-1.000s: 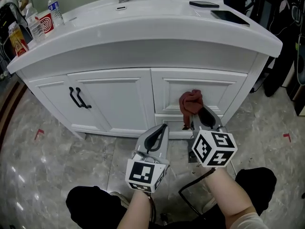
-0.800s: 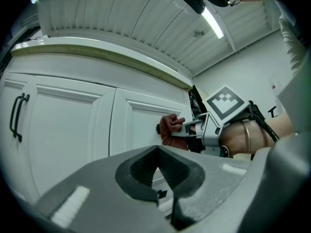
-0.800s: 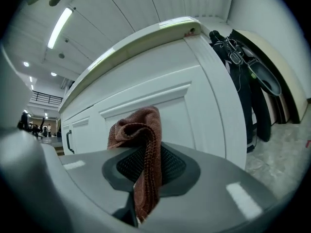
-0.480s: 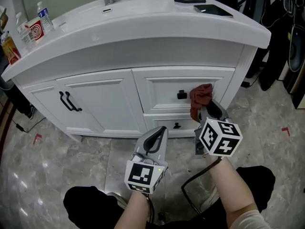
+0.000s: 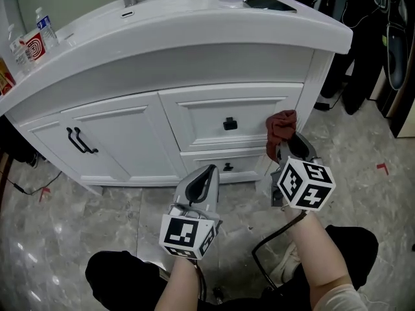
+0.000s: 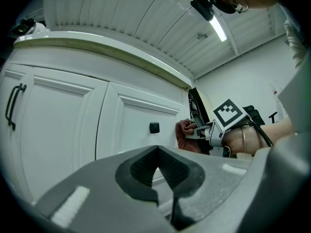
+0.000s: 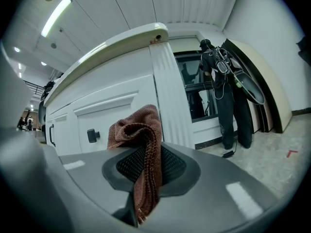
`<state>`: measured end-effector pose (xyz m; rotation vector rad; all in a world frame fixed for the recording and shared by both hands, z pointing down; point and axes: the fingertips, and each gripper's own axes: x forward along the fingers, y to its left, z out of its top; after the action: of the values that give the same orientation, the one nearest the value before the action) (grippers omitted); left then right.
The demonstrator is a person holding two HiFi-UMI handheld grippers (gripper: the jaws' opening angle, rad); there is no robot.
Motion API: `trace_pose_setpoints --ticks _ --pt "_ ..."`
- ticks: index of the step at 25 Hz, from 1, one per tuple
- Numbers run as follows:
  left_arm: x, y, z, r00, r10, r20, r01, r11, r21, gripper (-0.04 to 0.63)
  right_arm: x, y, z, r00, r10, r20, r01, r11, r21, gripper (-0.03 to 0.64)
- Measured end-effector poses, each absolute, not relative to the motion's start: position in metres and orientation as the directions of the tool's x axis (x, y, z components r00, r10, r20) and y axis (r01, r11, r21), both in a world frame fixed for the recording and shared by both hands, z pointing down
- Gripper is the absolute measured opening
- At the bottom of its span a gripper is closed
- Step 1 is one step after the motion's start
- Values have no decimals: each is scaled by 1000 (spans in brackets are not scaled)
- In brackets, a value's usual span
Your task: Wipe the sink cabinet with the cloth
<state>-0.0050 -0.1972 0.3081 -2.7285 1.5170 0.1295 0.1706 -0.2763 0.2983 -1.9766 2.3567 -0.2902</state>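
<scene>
1. We judged the main risk to be the cloth [image 5: 281, 127] slipping. Only a narrow fold sat between the jaws of the right tool [image 5: 289, 149], with the rest bunched above them. A hard drag over the raised panel edges could tug it loose.
2. The cloth was at the right end of the upper drawer front [image 5: 194, 118] of the sink cabinet [image 5: 123, 135], close beside the corner post [image 5: 316, 89]. A stroke to the right would run off that corner and wipe nothing.
3. A stroke to the left could snag the bunched cloth on the drawer knob [image 5: 229, 123].
4. The right tool was pinching the cloth and pointed up and forward at the cabinet. Its marker cube [image 5: 306, 183] faced us and the forearm [image 5: 324, 251] reached in from below. We could not tell whether the cloth pressed on the panel or hung just off it.
5. The left tool [image 5: 207, 173] had its jaws pressed together on nothing. It was held low before the lower drawer [image 5: 246, 161], apart from the cabinet, and angled up toward it. It looked idle to us.
</scene>
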Motion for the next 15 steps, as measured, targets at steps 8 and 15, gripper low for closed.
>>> trace_pose_setpoints --ticks 8,15 --pt "-11 -201 327 520 -854 -38 -853 -521 26 0 182 -266 305 -119 -991 64 -974 104 -200 95" --pt "-57 -203 337 443 -897 -10 -895 -443 48 0 40 -252 309 -388 -921 21 -918 385 -96 95"
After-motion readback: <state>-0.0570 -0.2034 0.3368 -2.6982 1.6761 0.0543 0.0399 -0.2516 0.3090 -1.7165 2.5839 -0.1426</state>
